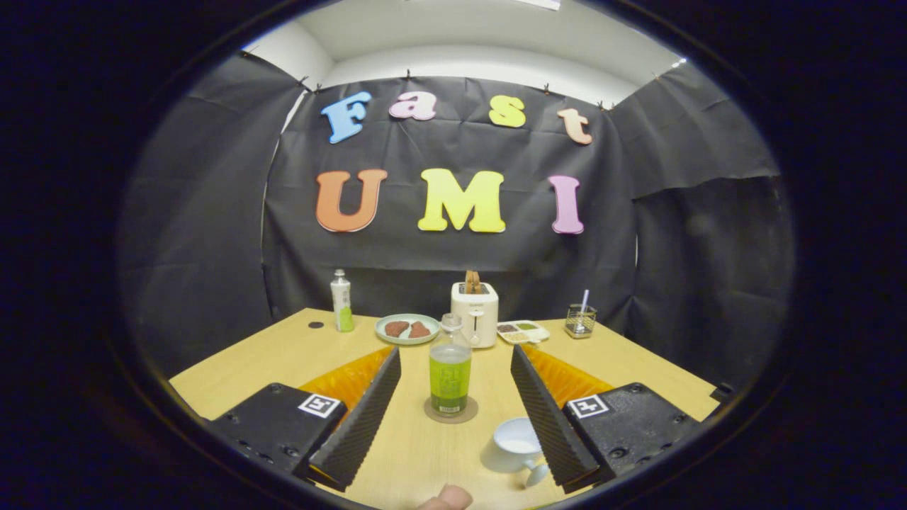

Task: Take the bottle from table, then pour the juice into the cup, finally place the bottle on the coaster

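The jaws (455, 375) stand wide apart; between them the bottle (450, 379) sits upright on the coaster (451, 411), the cup (518, 445) near the right finger.

A clear plastic bottle (450, 374) of bright green juice stands on a round brown coaster (451, 410) on the pale wood-grain table (283, 354), a white ceramic cup (517, 446) near right. Far left, a white bottle with a green band (341, 300); behind, a pale green plate (407, 329), a cream toaster (475, 314), and a wire-mesh holder (580, 321) far right.
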The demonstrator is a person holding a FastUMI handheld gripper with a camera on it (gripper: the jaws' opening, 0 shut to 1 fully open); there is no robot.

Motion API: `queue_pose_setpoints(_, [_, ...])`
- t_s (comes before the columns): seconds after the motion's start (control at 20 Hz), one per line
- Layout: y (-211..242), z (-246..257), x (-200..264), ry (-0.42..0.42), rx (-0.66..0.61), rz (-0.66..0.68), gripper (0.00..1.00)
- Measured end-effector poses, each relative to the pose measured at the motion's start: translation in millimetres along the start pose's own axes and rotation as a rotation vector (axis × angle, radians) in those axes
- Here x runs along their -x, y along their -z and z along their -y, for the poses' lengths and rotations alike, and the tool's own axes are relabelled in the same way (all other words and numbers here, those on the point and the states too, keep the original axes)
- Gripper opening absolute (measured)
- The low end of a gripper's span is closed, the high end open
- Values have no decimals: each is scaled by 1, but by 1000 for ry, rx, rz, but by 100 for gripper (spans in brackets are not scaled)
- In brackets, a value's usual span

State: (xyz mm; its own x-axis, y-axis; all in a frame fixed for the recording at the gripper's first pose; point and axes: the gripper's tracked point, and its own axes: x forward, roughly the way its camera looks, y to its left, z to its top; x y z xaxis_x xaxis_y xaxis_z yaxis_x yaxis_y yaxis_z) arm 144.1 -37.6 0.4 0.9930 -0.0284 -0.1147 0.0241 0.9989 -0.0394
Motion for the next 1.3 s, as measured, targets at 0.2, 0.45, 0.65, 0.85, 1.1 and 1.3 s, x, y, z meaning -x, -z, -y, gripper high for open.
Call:
queue_pose_setpoints(0.2, [-17, 13, 28, 3, 15, 18, 100])
queue_pose_setpoints(0.45, [-38, 15, 72, -3, 31, 82, 100])
queue_pose_setpoints(0.65, [-34, 8, 108, -24, 37, 90, 100])
queue_pose_setpoints(0.85, [-25, 5, 134, -35, 18, 74, 100])
queue_pose_setpoints(1.1, [-8, 1, 143, -66, -12, 5, 100])
queue_pose_setpoints(1.3, [-14, 10, 149, -82, -77, 20, 100])
